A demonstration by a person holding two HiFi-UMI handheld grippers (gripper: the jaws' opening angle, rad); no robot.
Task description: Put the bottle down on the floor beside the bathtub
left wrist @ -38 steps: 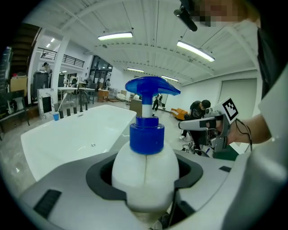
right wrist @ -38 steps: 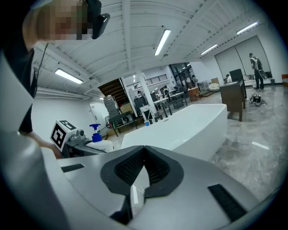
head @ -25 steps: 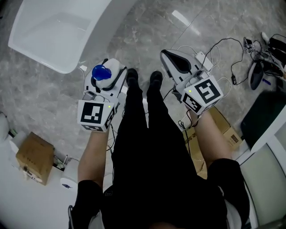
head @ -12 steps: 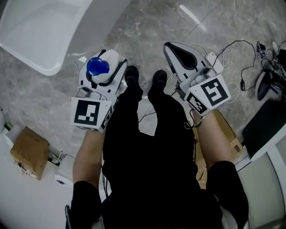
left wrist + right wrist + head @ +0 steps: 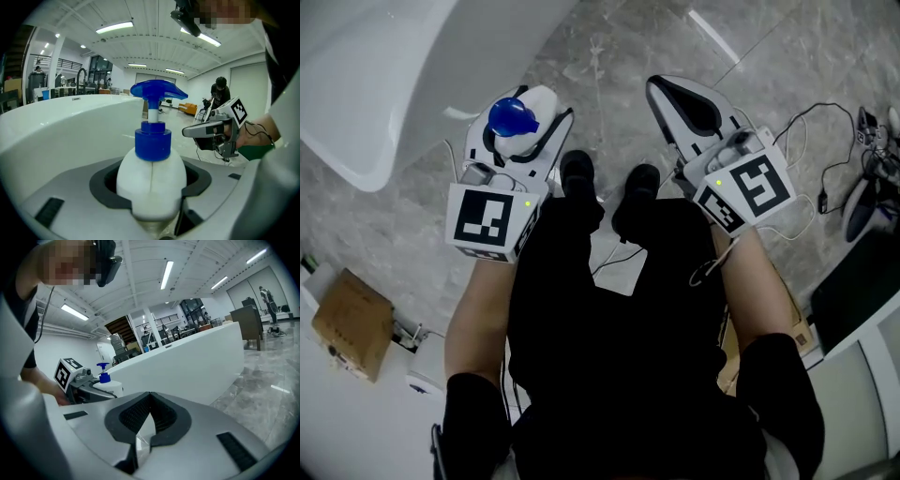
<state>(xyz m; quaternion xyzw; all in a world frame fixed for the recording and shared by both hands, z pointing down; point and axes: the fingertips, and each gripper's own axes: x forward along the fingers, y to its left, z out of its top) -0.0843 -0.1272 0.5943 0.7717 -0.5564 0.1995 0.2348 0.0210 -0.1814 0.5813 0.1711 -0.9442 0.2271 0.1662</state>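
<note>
One risk: the pump bottle (image 5: 151, 178), clamped in the left gripper (image 5: 521, 127) left of centre, tips if released tilted above the floor (image 5: 609, 56); the right gripper (image 5: 680, 105) has its jaws together, empty.

In the head view a cardboard box (image 5: 352, 323) lies at the lower left, with a small white round device (image 5: 422, 380) near it. Two black shoes (image 5: 577, 173) stand side by side, a white sheet (image 5: 619, 272) just behind them. Cables (image 5: 802, 155) trail at the right, near a second box (image 5: 795, 323) and a dark panel (image 5: 862, 281). In the left gripper view, ceiling strip lights (image 5: 114, 27) glow and a person in black (image 5: 220, 91) stands far off.
</note>
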